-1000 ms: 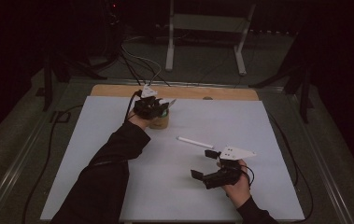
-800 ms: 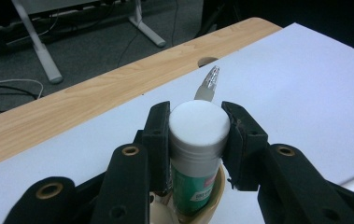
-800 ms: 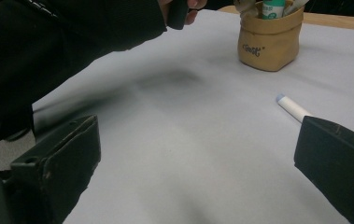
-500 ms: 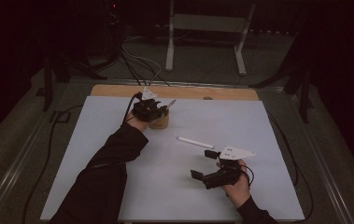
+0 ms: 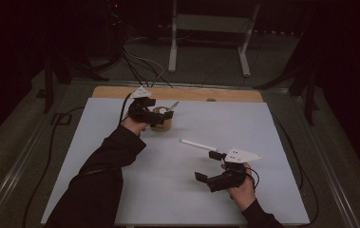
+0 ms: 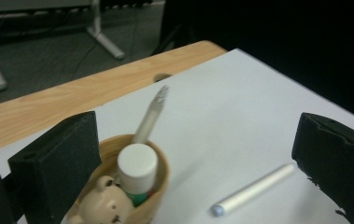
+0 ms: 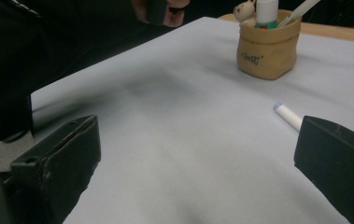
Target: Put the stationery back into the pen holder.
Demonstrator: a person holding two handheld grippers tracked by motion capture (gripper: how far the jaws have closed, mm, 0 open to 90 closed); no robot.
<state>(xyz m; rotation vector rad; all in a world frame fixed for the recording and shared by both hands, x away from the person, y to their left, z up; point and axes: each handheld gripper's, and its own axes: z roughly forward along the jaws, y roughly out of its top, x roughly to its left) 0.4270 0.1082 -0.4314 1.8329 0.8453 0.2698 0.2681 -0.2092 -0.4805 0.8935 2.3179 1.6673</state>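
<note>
A tan cup (image 5: 163,122) stands at the far left of the white table sheet (image 5: 120,190). It holds a bear-topped pen (image 6: 102,205), a white-capped stick (image 6: 137,165) and a slanting white pen (image 6: 150,116). My left gripper (image 5: 155,113) hovers just left of the cup's rim. Its jaws have just been opening and stand wide in the left gripper view (image 6: 198,140), with nothing pressed between them. Another white pen (image 5: 199,145) lies flat mid-table. My right gripper (image 5: 207,166) rests open near the front, short of that pen (image 7: 289,116).
The wooden table edge (image 5: 215,94) runs behind the sheet. Cables and a metal stand (image 5: 206,28) are on the dark floor beyond. The person's black sleeve (image 5: 106,161) lies across the left half of the sheet.
The left gripper's jaws have opened and the hand has lifted and drawn slightly back from the cup, leaving the slanting white pen standing in it. The right gripper has kept still.
</note>
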